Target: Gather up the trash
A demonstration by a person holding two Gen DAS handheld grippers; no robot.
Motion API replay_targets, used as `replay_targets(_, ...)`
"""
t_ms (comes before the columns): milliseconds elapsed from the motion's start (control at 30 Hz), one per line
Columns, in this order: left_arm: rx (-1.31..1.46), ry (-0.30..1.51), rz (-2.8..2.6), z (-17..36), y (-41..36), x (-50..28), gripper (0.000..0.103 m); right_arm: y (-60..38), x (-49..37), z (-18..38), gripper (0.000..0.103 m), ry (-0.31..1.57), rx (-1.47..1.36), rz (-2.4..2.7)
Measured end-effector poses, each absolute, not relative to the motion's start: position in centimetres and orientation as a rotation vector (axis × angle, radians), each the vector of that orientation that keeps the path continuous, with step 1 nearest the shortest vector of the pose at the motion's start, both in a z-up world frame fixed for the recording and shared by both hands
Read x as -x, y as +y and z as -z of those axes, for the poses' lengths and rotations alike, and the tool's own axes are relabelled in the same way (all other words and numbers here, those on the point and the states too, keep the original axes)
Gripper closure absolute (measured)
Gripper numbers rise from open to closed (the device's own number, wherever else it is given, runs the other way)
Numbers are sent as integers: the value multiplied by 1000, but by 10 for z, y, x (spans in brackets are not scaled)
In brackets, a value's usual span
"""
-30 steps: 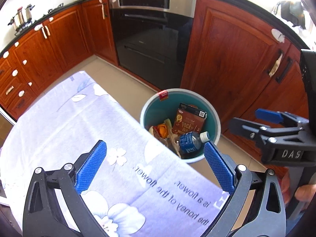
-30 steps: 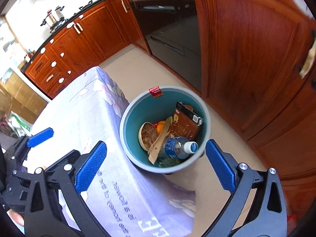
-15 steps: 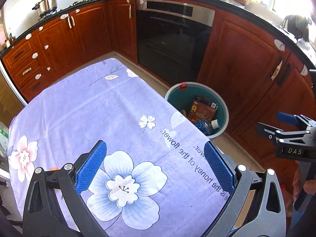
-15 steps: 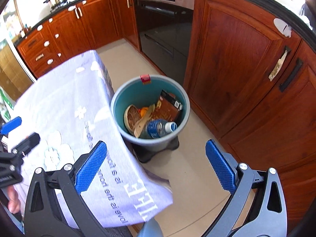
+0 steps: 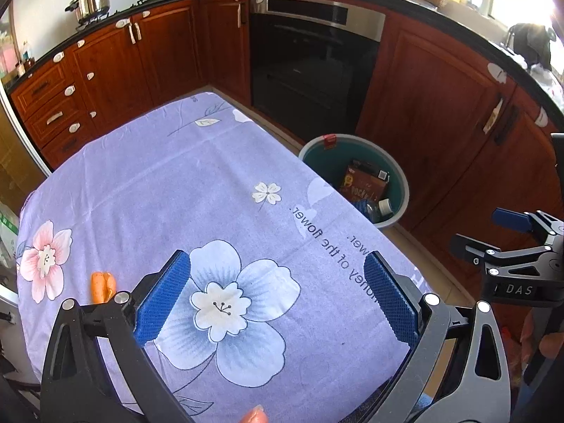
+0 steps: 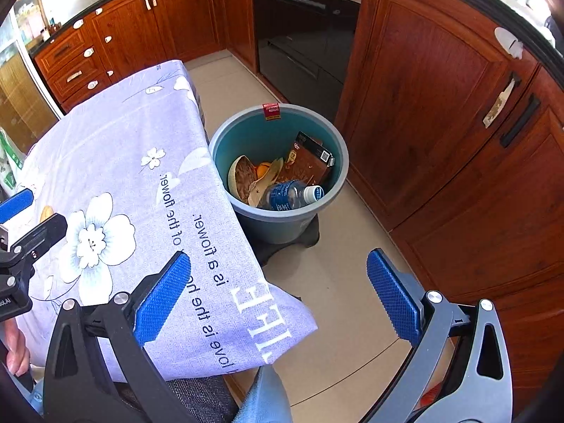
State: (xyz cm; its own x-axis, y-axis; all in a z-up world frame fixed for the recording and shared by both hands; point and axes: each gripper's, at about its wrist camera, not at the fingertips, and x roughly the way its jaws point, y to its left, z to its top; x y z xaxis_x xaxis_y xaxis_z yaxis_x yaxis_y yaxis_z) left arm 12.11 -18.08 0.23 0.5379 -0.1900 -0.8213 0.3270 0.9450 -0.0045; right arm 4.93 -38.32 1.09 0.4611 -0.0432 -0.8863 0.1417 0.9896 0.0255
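Note:
A teal trash bin (image 6: 338, 148) stands on the floor at the table's far right side, also in the left wrist view (image 5: 400, 179). It holds a brown carton (image 6: 310, 162), a plastic bottle (image 6: 289, 194), a bowl-like shell (image 6: 241, 176) and orange scraps. A small orange piece (image 5: 102, 285) lies on the purple floral tablecloth (image 5: 169, 190) near my left gripper (image 5: 276, 299); it peeks out in the right wrist view (image 6: 46, 211). My left gripper is open and empty above the table's near part. My right gripper (image 6: 278, 296) is open and empty over the table's corner and floor.
Red wooden cabinets (image 6: 433, 105) and a built-in oven (image 5: 313, 60) ring the room. A pot (image 5: 93, 0) sits on the stove at the back left. Tile floor (image 6: 338, 282) shows between table and cabinets. The tablecloth hangs over the corner (image 6: 268, 317).
Both grippers have pulled back and up from the bin. The left view now takes in most of the table and the orange piece. Both stay open.

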Motion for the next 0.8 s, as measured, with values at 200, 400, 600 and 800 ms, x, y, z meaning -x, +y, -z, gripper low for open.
replay_targets(200,-162,969,287,2,-185,-122,4,-388,-51,-10,7,1077,-94,119)
replay_targets(400,-188,973,281,5,-194,-121,4,-394,-55,-8,7,1076,-112,115)
replay_targets(600,-211,970,285,5,-200,-119,4,-397,-54,-8,7,1070,-126,106)
replay_targets(800,-214,971,282,4,-201,-119,4,-400,-55,-5,7,1078,-139,108)
